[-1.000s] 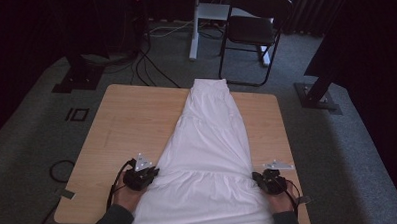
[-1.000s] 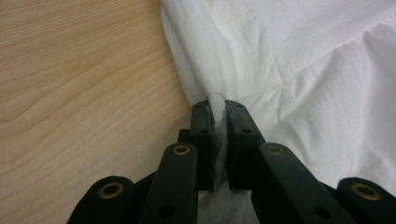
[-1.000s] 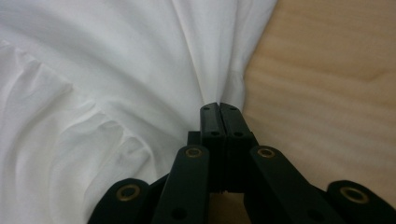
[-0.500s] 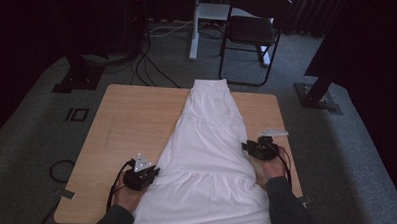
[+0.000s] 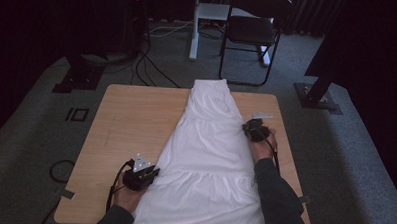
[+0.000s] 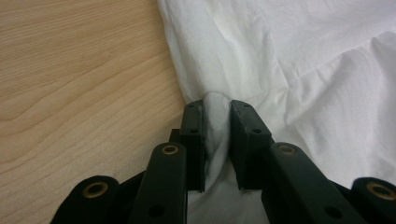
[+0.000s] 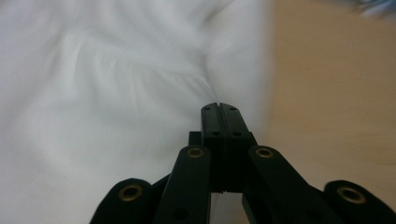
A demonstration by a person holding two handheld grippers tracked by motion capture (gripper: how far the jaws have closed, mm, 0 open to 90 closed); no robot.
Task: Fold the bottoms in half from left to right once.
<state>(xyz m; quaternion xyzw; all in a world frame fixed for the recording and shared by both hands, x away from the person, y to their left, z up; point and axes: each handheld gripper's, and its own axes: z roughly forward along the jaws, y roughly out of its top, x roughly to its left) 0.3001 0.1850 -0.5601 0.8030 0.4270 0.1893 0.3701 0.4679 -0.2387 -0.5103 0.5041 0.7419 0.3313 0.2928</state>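
White skirt (image 5: 210,157) flat down frame centre, unfolded. Left tongs (image 6: 217,109) pinch its lower-left hem, easing open; right tongs (image 7: 219,108) just snapped closed at its right edge. Folding remains.

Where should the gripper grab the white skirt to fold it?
Probably the white skirt is best pinched at its side edge, coming in level from the bare table beside it. It lies flat, so only the edge offers a fold to pinch.

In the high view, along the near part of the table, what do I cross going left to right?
Bare wooden table → left gripper at the garment's edge → white garment → person's right sleeve.
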